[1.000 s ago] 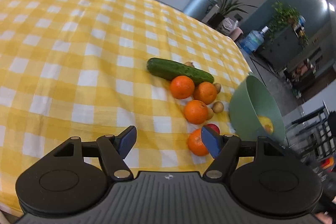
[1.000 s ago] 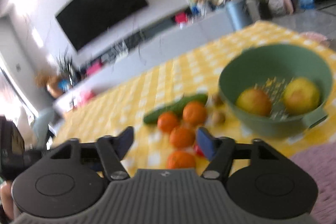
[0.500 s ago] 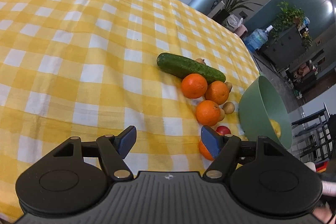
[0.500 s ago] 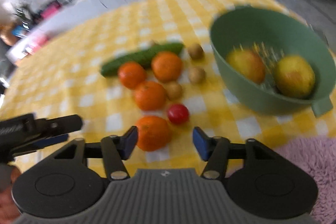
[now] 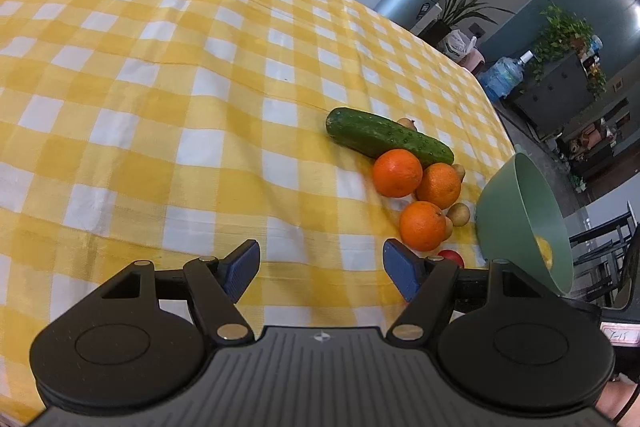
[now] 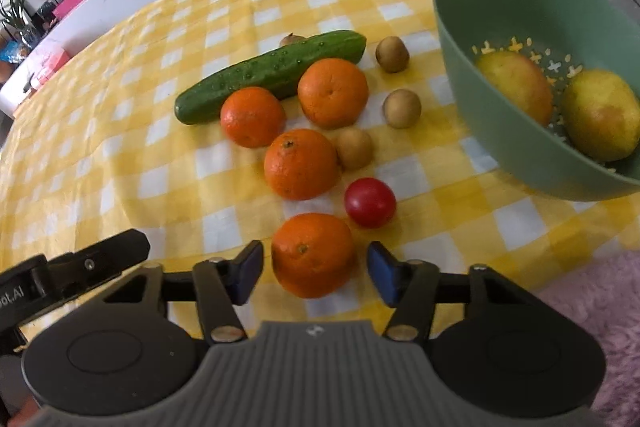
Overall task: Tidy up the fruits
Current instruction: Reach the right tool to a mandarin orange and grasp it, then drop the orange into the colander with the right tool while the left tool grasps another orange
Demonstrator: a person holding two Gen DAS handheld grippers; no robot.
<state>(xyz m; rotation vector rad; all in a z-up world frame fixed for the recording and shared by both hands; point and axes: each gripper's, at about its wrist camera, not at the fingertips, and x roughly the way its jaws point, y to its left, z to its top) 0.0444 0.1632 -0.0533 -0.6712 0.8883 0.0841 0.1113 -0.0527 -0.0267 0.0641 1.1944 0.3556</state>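
Covered in a yellow-and-white checked cloth, the table fills both views. On its right side, a green colander bowl, with two yellow-red fruits seen inside only from the right wrist; from the left wrist just the bowl's outer wall and a sliver of yellow. Left of the bowl, a cucumber lying flat, long axis slanting from lower left to upper right in the right wrist view, its far end pointing toward the bowl. Against its near side, two oranges, a third orange just in front, and a fourth, nearest orange hidden from the left wrist view. Around these, three small brown fruits, a red tomato and a brownish bulb peeking from behind the cucumber.

Right hand-held gripper: jaws half spread and just now closing, set either side of the nearest orange, pads still apart from its skin. Closer to the fruit and tipped further down than a second ago, when the wall and television filled the upper view.

Left hand-held gripper: jaws wide, nothing between them, hovering over bare cloth left of the pile. Visible only at the left edge of the right wrist view as a black body.
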